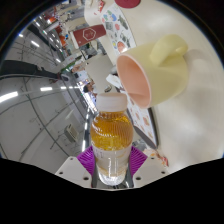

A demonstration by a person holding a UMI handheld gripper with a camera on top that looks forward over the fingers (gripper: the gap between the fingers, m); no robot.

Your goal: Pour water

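Observation:
A clear plastic bottle (111, 140) with a white cap and an orange label stands between my fingers, and both purple pads (90, 158) press on its lower body. My gripper (112, 165) is shut on it and holds it tilted, its capped neck pointing toward a pale yellow mug (152, 70). The mug has a pink inside and a handle on the far side, and it sits on the white table (195, 120) just beyond the bottle's cap. The mug's opening faces the bottle.
Stickers and a red-and-white card (88, 34) lie on the table beyond the mug. To the left of the table's edge there is a room with metal rails and ceiling lights (40, 70).

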